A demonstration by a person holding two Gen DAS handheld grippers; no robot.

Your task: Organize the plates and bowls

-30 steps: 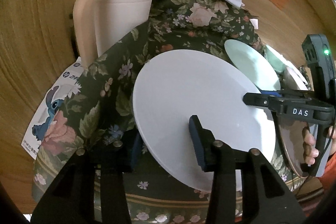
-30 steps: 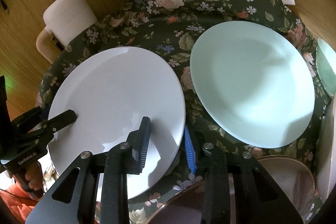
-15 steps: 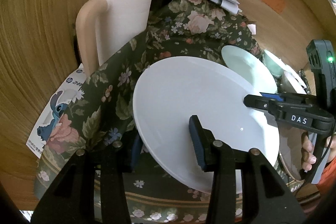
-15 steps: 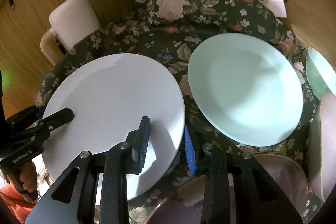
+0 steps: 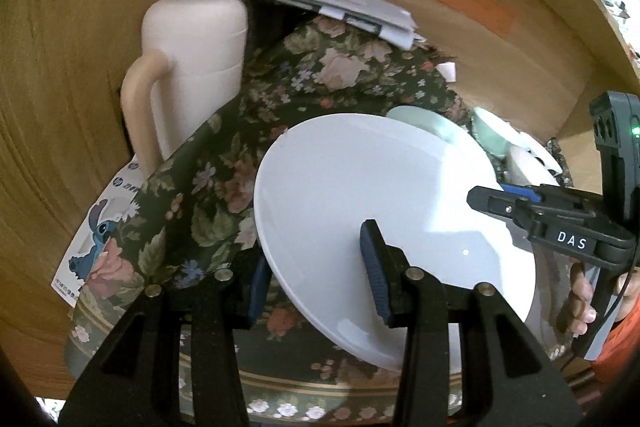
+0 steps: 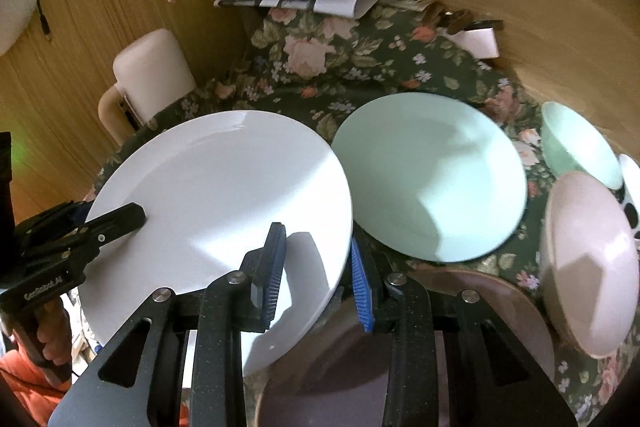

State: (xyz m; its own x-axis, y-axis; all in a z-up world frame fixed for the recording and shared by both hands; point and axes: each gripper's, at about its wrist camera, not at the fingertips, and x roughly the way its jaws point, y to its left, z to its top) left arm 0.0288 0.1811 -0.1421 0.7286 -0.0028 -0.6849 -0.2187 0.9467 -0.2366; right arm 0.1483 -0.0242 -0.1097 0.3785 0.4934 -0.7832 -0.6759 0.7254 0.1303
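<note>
Gripping white plate (image 5: 384, 211) — both tongs clamped.

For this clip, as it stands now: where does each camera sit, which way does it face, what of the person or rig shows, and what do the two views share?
Left wrist: rides the left gripper, looking down along its fingers across the white plate toward the cream jug; the right gripper and a hand show at the right edge.
Right wrist: rides the right gripper, looking down over the white plate, mint plate and pink bowl; the left gripper shows at left.
Shared: the white plate clamped by both grippers, the floral cloth, the jug.
</note>
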